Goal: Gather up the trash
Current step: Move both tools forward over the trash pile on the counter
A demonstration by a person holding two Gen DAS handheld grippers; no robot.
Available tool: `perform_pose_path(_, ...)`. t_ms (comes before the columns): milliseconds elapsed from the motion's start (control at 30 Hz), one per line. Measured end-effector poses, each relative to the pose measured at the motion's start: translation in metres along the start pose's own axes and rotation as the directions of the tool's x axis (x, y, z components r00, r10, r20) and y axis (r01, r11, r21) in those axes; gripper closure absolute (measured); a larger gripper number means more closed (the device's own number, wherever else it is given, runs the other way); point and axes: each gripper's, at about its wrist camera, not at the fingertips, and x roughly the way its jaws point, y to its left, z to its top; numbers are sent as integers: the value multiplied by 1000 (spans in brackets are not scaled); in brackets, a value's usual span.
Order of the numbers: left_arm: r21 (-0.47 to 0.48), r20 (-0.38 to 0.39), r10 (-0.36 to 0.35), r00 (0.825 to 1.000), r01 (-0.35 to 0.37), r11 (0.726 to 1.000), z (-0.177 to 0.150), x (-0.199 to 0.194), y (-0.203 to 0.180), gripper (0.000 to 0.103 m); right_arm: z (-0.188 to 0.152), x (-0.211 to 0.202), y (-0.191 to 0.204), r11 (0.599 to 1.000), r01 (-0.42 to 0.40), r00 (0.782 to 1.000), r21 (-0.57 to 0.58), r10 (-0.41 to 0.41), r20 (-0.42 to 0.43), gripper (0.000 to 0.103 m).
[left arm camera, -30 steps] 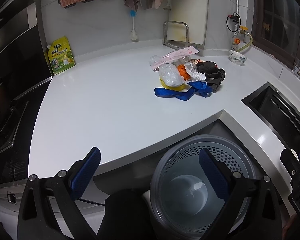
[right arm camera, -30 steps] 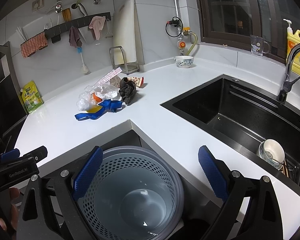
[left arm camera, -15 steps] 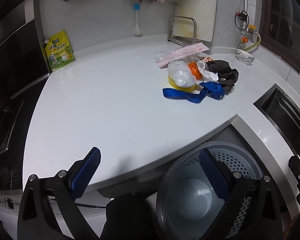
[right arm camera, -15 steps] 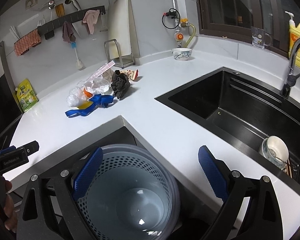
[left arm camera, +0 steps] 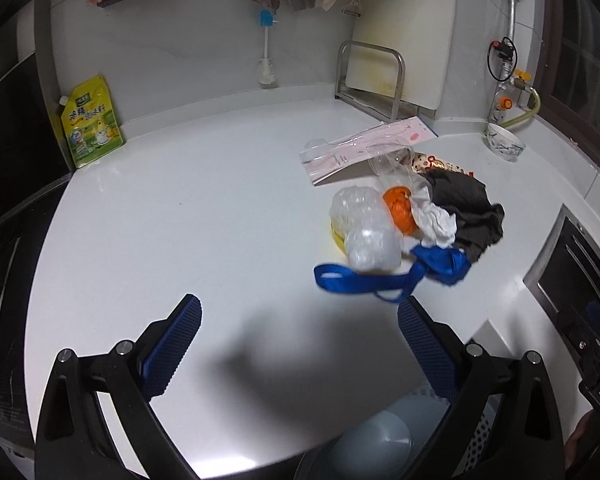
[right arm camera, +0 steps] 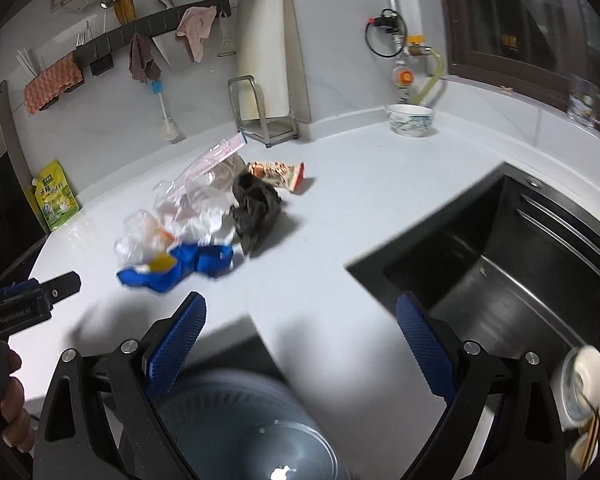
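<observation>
Both hand-held grippers, left [left arm camera: 300, 336] and right [right arm camera: 300, 336], are spread wide and holding nothing. The trash pile [left arm camera: 404, 232] sits on the white table [left arm camera: 180, 220], with the bin [right arm camera: 260, 432] below its edge.

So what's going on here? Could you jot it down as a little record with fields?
place: white kitchen counter, black sink to its right
trash pile: blue ribbon, clear plastic bag, orange peel, dark cloth, snack wrapper
bin: grey perforated basket below the counter edge
left gripper: open, holding nothing
right gripper: open, holding nothing
progress: nothing picked up yet
</observation>
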Motion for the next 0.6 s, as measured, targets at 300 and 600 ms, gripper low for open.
perform_pose_path(300, -33, -9, -8, 1000, 8, 999, 33, 40, -5, 6, 56, 70, 16, 996, -65, 998, -66, 64, -19, 11)
perform_pose_path(600, -18, -10, -17, 1000, 17, 1000, 41, 57, -10, 6, 77, 126, 32, 990, -64, 993, -127, 51, -103, 11)
